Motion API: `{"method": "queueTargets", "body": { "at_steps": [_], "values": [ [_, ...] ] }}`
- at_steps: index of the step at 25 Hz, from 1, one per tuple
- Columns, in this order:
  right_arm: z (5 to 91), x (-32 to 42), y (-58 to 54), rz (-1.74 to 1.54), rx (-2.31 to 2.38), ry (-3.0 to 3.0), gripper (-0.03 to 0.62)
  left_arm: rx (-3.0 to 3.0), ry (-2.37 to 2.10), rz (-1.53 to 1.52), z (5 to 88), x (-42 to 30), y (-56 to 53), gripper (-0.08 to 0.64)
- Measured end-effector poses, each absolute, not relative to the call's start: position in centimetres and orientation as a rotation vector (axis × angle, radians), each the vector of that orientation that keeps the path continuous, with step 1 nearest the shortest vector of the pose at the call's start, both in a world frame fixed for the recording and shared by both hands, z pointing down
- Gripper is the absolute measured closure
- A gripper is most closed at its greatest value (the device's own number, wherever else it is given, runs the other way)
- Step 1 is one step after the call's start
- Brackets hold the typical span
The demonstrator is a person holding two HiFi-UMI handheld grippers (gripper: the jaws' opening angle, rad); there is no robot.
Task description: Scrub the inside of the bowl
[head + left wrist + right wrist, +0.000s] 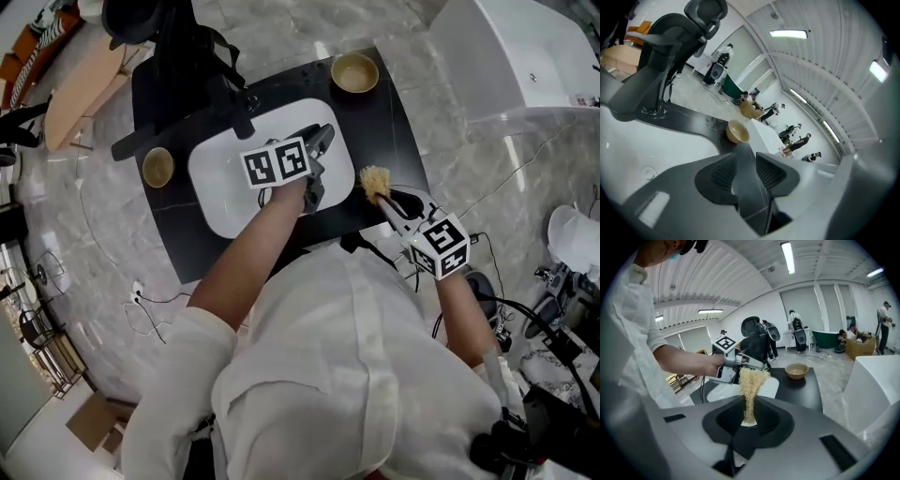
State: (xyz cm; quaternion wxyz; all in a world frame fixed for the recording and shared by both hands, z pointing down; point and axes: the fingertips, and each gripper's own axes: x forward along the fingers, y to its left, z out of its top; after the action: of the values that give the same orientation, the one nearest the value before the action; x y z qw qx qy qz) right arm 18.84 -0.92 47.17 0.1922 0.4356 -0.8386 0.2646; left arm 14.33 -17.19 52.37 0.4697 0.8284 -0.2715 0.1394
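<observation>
Bowls wait on the black table (pixel 398 131): the far bowl (pixel 354 72) at the corner and the left bowl (pixel 157 167) just beside the white sink (pixel 220 192). Nobody holds either one. The left gripper (pixel 746 161) hangs over the sink with its jaws apart and nothing between them. The right gripper (pixel 750 411) is squeezed tight on the brush (pixel 375 178). I think the left gripper should grab a bowl by its rim and hold it still. Then the brush can rub round inside.

A black rectangular tabletop (pixel 392 117) is seen beneath both grippers, with a white oval basin (pixel 216 187) set into it under the left gripper (pixel 321 164). A tan round bowl (pixel 355 72) is placed beyond the right gripper (pixel 392 200). A second bowl (pixel 157 167), seemingly alike, is placed left of the left gripper.
</observation>
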Motion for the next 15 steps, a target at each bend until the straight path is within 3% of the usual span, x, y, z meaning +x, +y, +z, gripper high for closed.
{"method": "queueTargets", "body": {
  "at_steps": [9,15],
  "values": [
    [49.0,25.6,-0.5,0.796,1.161,-2.361,0.551,1.8,-0.86,0.288,58.7,20.1,-25.9,0.422],
    [49.3,27.5,-0.4,0.822,1.171,-2.355,0.551,1.741,-0.944,0.316,61.2,20.1,-28.7,0.416]
  ]
}}
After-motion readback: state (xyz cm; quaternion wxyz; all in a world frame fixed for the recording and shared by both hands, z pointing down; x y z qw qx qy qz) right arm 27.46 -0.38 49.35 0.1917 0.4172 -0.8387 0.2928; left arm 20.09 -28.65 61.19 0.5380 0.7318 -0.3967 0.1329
